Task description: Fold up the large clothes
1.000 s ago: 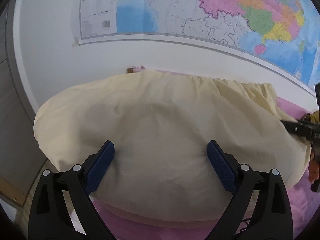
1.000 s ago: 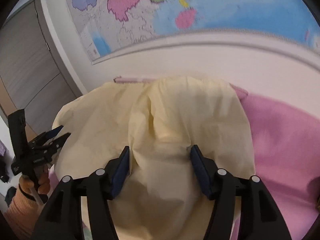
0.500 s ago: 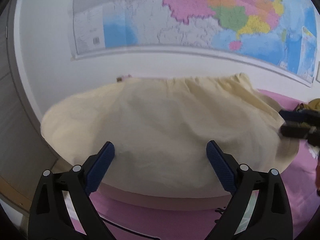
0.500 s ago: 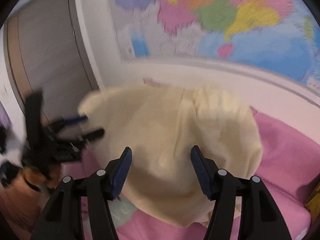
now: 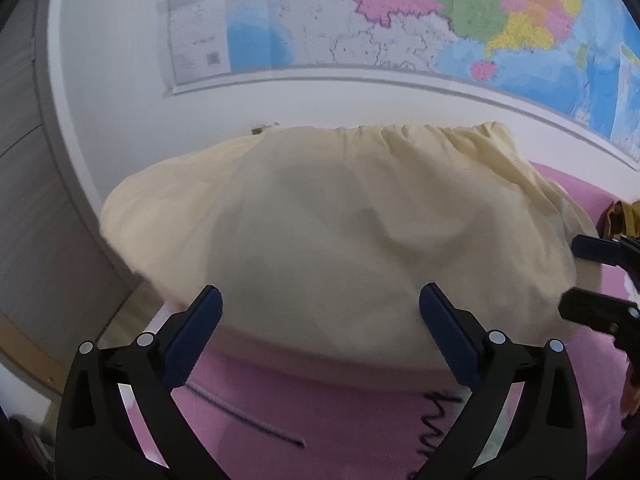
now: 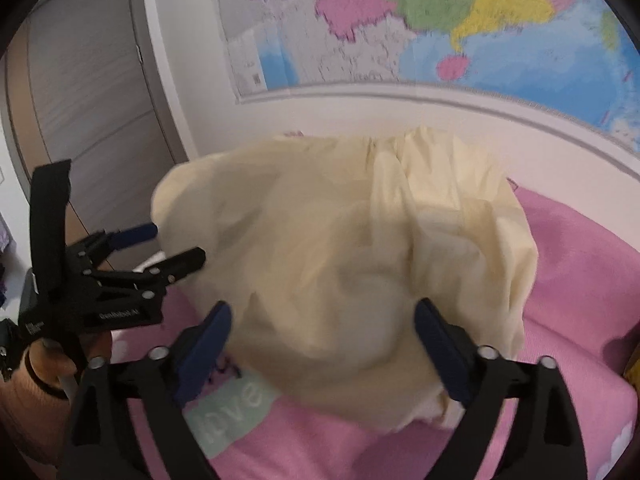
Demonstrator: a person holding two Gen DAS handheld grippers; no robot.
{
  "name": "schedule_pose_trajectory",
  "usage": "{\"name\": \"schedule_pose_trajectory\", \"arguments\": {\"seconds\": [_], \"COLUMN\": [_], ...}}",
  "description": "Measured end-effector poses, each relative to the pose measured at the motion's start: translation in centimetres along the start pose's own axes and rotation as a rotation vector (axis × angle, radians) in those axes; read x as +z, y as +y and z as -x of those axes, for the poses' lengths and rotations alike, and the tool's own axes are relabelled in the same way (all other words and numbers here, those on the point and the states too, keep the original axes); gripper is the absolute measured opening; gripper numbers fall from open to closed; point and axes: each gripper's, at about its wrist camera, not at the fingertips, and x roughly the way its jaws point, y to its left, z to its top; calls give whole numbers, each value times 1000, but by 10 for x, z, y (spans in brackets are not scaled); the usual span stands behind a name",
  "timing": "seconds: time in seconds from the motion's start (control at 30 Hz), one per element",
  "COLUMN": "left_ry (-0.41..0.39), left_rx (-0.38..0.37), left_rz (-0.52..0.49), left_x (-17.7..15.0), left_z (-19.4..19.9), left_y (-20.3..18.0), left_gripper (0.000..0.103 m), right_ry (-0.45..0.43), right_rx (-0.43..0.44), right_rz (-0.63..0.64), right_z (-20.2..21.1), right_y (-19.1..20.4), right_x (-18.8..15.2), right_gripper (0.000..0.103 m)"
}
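Observation:
A large pale yellow garment [image 5: 340, 232] lies spread in a soft mound on the pink bed sheet [image 5: 320, 412], its gathered hem against the wall. My left gripper [image 5: 320, 312] hovers at its near edge, jaws wide and still opening; no pad presses the cloth. In the right wrist view the same garment [image 6: 340, 248] looks rumpled, with a fold down its right side. My right gripper [image 6: 324, 324] is over its near edge, jaws opening, the cloth loose between them and not pinched. The left gripper [image 6: 172, 246] appears at that view's left, the right gripper [image 5: 576, 276] at the other view's right edge.
A big coloured map [image 5: 400, 20] hangs on the white wall behind the bed. A grey door [image 6: 88, 92] stands to the left. The sheet carries a "love" print [image 6: 236, 408]. A mustard item [image 5: 624, 216] lies at the right. A hand [image 6: 44, 364] holds the left gripper.
The right jaws have spread wide and released the bunched fold. Both grippers have drawn back from the garment, so more pink sheet shows in front. The cloth has settled lower.

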Motion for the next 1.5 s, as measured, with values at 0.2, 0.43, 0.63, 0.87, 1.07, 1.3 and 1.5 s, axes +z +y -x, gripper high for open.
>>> {"name": "schedule_pose_trajectory", "arguments": {"seconds": [0.2, 0.43, 0.63, 0.87, 1.07, 1.3, 1.5], "left_ry": [122, 140, 141, 161, 159, 153, 152], "left_rx": [-22, -63, -60, -56, -44, -46, -42], "left_rz": [67, 125, 132, 148, 146, 145, 137], "left_x": [-19, -41, -52, -61, -65, -65, -65], "left_z": [41, 72, 88, 98, 107, 113, 115], "left_y": [-7, -12, -17, -18, -20, -23, -27], "left_gripper": [97, 97, 97, 97, 97, 97, 97], "right_ry": [-51, -53, -58, -67, -75, -83, -94], "right_rx": [-51, -69, -73, -86, -87, -81, -88], "right_rz": [-11, -32, 2, 11, 2, 0, -3], "right_z": [30, 49, 61, 75, 82, 87, 92], "right_y": [17, 27, 39, 45, 46, 47, 47], "right_x": [-30, -63, -73, -83, -89, -91, -92], "right_gripper": [97, 97, 97, 97, 97, 97, 97]}}
